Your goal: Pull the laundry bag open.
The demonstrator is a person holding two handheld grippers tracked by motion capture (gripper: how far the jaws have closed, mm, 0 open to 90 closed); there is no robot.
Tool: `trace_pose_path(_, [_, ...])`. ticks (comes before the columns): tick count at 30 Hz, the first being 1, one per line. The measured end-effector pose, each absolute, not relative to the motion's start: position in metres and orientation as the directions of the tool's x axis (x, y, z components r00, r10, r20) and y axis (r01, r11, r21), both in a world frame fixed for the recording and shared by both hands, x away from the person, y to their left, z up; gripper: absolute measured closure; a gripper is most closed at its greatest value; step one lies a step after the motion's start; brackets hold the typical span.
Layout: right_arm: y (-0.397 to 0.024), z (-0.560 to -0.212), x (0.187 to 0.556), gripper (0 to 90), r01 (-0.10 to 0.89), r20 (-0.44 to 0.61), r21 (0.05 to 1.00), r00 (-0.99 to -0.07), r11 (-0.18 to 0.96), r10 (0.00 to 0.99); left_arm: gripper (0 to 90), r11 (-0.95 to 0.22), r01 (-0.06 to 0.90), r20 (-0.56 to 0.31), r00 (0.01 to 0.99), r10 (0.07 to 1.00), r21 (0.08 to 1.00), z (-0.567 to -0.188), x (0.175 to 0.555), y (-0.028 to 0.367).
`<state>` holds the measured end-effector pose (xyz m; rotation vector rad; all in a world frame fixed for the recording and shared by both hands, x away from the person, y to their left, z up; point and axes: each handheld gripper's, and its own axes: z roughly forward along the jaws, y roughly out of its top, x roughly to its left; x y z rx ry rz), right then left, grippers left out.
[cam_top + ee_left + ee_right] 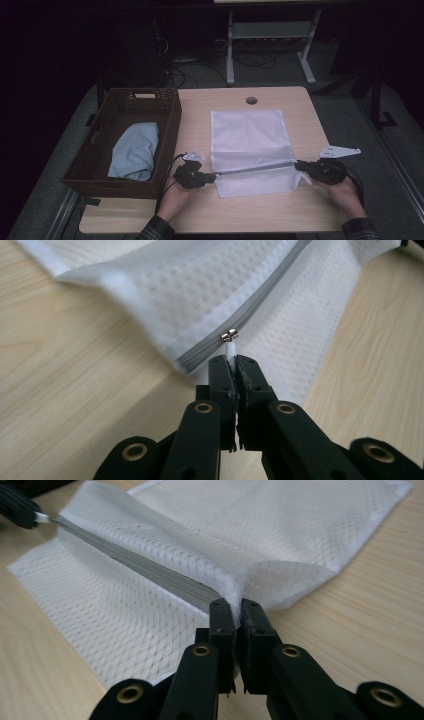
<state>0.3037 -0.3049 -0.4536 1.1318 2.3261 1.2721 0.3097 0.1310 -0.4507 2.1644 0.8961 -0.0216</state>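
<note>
Because the zipper [255,168] runs crosswise between both hands on the white mesh bag [248,131] lying on the counter [295,210], the left gripper [212,176], clamped on its pull tab [229,347], would likely draw along it toward the right gripper [301,166] pinching the bag's far end.

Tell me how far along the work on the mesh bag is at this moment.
Done: both ends are gripped. The left gripper is shut on the zipper pull; the right gripper is shut on the mesh bag at the zipper's far end, stretching it taut. In hand: the zipper looks closed, slider at the left end. Left: opening it, and presumably loading the blue cloth from the basket.
</note>
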Motion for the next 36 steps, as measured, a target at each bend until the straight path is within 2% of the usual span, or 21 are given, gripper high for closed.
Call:
trace_pose_path(4, [-0.311, -0.456, 0.306, 85.1, 0.52, 0.145, 0.797, -0.658, 0.307, 0.739, 87.7, -0.455, 0.61, -0.281, 0.747, 0.602, 0.649, -0.452, 0.309, 0.132])
trace_pose_path(16, [-0.299, -0.468, 0.308, 82.1, 0.539, 0.116, 0.747, -0.682, 0.389, 0.722, 87.3, -0.466, 0.612, -0.239, 0.734, 0.636, 0.639, -0.456, 0.307, 0.131])
trace_pose_path(21, [-0.296, -0.471, 0.308, 75.5, 0.54, 0.106, 0.737, -0.686, 0.406, 0.72, 86.5, -0.455, 0.617, -0.234, 0.723, 0.65, 0.641, -0.456, 0.307, 0.133])
trace_pose_path(22, [-0.295, -0.471, 0.308, 68.3, 0.541, 0.101, 0.736, -0.682, 0.407, 0.724, 86.2, -0.452, 0.615, -0.231, 0.722, 0.653, 0.646, -0.455, 0.307, 0.134])
trace_pose_path(23, [-0.295, -0.471, 0.308, 64.8, 0.541, 0.106, 0.739, -0.682, 0.401, 0.724, 85.6, -0.452, 0.615, -0.231, 0.722, 0.653, 0.646, -0.455, 0.307, 0.134])
trace_pose_path(24, [-0.295, -0.47, 0.308, 59.9, 0.539, 0.11, 0.745, -0.68, 0.393, 0.725, 83.3, -0.451, 0.608, -0.226, 0.725, 0.65, 0.654, -0.455, 0.307, 0.133])
trace_pose_path(25, [-0.295, -0.47, 0.308, 59.9, 0.539, 0.11, 0.745, -0.68, 0.393, 0.725, 80.0, -0.451, 0.608, -0.226, 0.725, 0.65, 0.654, -0.455, 0.307, 0.133])
trace_pose_path(27, [-0.296, -0.468, 0.307, 51.3, 0.539, 0.134, 0.759, -0.679, 0.366, 0.721, 74.8, -0.46, 0.593, -0.215, 0.737, 0.641, 0.661, -0.453, 0.306, 0.132])
trace_pose_path(30, [-0.293, -0.467, 0.306, 43.9, 0.535, 0.148, 0.762, -0.692, 0.365, 0.706, 63.0, -0.477, 0.569, -0.19, 0.752, 0.631, 0.67, -0.45, 0.303, 0.129])
trace_pose_path(36, [-0.28, -0.464, 0.301, 29.0, 0.509, 0.122, 0.765, -0.715, 0.394, 0.688, 45.4, -0.494, 0.531, -0.162, 0.776, 0.609, 0.689, -0.445, 0.301, 0.129])
